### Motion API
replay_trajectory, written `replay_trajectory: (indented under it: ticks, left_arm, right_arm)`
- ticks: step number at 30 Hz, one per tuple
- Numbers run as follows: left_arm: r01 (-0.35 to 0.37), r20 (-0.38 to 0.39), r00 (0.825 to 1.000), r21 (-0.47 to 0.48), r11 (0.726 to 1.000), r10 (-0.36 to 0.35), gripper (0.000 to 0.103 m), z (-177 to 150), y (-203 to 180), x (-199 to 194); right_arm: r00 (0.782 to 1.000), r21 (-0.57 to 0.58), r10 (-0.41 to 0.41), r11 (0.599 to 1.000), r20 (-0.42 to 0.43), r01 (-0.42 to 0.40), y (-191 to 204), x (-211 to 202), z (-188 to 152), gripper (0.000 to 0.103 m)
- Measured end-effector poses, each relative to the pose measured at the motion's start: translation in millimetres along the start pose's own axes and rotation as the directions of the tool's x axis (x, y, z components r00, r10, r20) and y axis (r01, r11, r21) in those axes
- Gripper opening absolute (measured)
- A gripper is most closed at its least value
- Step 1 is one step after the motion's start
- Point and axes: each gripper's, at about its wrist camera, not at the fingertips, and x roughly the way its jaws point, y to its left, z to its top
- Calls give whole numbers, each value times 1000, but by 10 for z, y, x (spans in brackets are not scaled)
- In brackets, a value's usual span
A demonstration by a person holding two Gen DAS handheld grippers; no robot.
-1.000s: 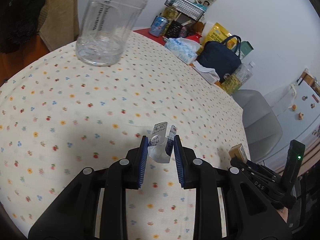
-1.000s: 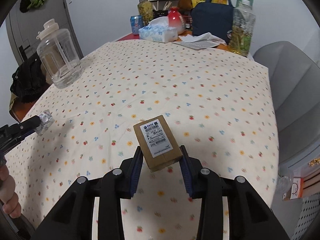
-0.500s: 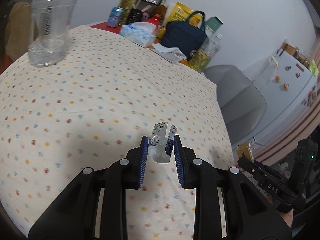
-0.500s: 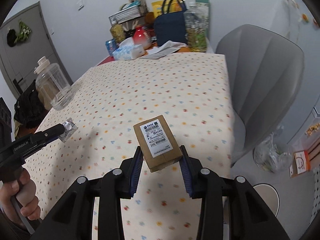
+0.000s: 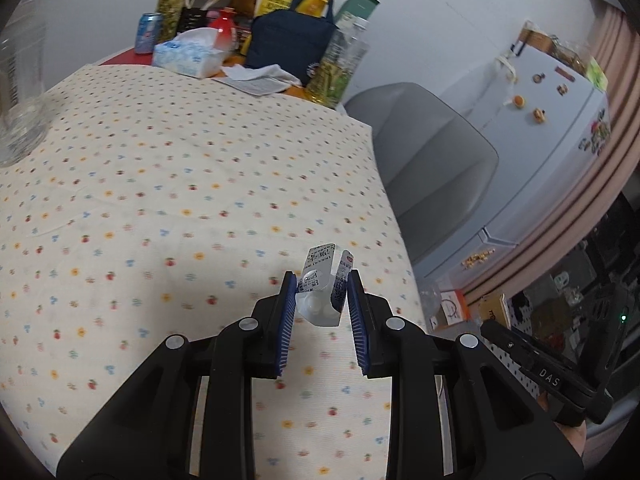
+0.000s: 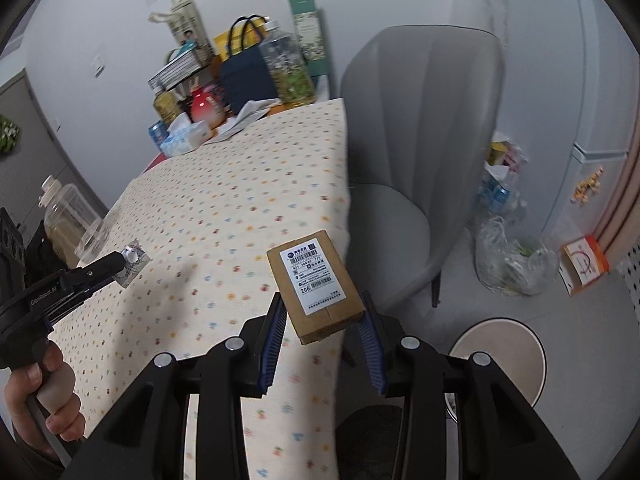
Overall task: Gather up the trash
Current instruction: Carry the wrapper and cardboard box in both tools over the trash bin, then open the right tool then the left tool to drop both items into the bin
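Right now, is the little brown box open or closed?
Closed. The cardboard box shows flat sealed faces and an intact shipping label, held off the table between the right gripper pads.

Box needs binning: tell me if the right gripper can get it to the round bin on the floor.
Probably yes. The right gripper holds the cardboard box past the table edge, and the round bin sits below with nothing visible between; the grey chair stands aside.

A floral-dotted cloth covers the surface (image 5: 168, 184) against pale walls (image 5: 440, 12). A grey chair (image 6: 416, 128) stands beside it, near a white fridge (image 5: 560, 128) on grey floor (image 6: 500, 304).
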Motion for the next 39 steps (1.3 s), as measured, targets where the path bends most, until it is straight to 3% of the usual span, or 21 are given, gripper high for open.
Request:
replay_trajectory:
  ticks: [14, 26, 28, 31, 32, 39]
  left_arm:
    - [78, -94, 993, 137, 988, -66, 26, -114, -930, 512]
    - [113, -173, 982, 214, 970, -76, 26, -283, -1493, 897]
    - [120, -185, 980, 225, 967, -78, 26, -312, -1569, 935]
    - [127, -206, 976, 248, 960, -76, 26, -373, -1716, 1015]
    - [130, -212, 974, 255, 958, -76, 26, -399, -1766, 1039]
    - [168, -273, 958, 311, 935, -81, 26, -591, -2168, 1264]
  right_arm:
    - [994, 186, -105, 977, -4, 104, -1125, -172, -297, 37]
    - [988, 316, -149, 936, -44, 155, -1853, 9, -548, 37]
    - [986, 340, -160, 926, -48, 167, -1956, 26, -578, 40]
    - [984, 358, -173, 918, -32, 173, -2092, 4, -620, 71]
    - [982, 361, -188, 914, -23, 183, -2126, -20, -640, 76]
    - [980, 431, -195, 882, -31, 189, -2505, -141, -858, 75]
